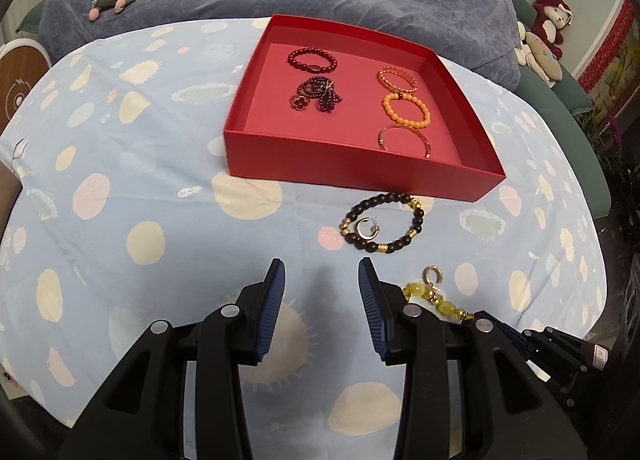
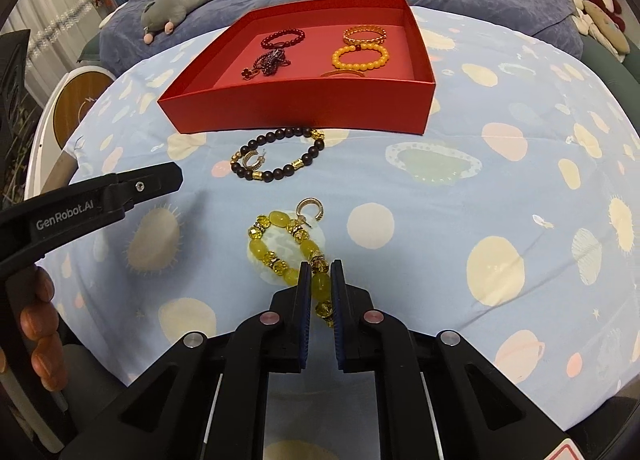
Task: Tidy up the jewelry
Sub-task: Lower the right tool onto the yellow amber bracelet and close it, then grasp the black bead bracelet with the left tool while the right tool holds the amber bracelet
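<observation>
Right tongs (image 2: 320,266) are clamped on the yellow bracelet (image 2: 280,250), pinching one of the fat beads on the near side of the loop while the rest lies flat on the spotted cloth (image 2: 480,188) just ahead of the tips. Left tongs (image 1: 322,272) are released, nothing between them, hovering over bare cloth with the black bead bracelet (image 1: 384,224) a bit ahead and to their right.

If you ask me, the trick here is a straight, slow lift. A gold hoop earring (image 2: 310,209) sits touching the far end of the yellow loop, and it could snag and ride along. I'd raise it just clear, let the loop dangle and settle, then carry it forward over the wall of the red tray (image 2: 300,108) well ahead. The orange and gold pieces sit on the tray's right side, so dropping it in the free spot beside those looks sensible.
</observation>
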Motion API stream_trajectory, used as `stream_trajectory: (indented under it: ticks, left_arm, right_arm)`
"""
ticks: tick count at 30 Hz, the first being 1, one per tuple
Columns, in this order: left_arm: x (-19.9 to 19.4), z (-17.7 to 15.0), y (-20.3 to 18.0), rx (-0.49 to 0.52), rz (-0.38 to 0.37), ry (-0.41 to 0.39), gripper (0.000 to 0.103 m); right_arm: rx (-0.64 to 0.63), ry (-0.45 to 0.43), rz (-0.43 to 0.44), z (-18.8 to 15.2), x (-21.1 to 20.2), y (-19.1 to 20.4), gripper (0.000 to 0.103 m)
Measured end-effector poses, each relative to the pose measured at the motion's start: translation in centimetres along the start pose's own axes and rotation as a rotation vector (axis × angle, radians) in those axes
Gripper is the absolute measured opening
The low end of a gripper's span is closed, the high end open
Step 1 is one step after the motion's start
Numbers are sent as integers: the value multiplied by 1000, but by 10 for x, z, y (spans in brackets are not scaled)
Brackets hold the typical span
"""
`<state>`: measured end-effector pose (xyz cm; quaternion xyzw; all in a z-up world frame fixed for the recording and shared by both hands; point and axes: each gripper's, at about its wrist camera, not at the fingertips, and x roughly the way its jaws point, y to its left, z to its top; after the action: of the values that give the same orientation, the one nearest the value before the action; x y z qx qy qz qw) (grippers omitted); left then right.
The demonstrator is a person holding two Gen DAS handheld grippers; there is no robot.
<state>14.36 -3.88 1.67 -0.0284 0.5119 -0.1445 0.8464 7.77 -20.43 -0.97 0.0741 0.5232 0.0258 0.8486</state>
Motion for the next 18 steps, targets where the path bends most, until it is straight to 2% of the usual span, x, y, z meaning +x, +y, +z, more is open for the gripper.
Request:
stream_trajectory:
  ticks: [14, 17, 18]
  left_arm:
    - [53, 30, -35, 71, -17, 31, 36]
    - [62, 29, -34, 84, 0, 46, 33]
    - [62, 28, -33, 86, 5, 40, 29]
  right_arm:
    - [53, 5, 23, 11, 9, -20, 9]
    - [58, 7, 25, 14, 11, -21, 9]
    - [59, 8, 26, 15, 12, -21, 9]
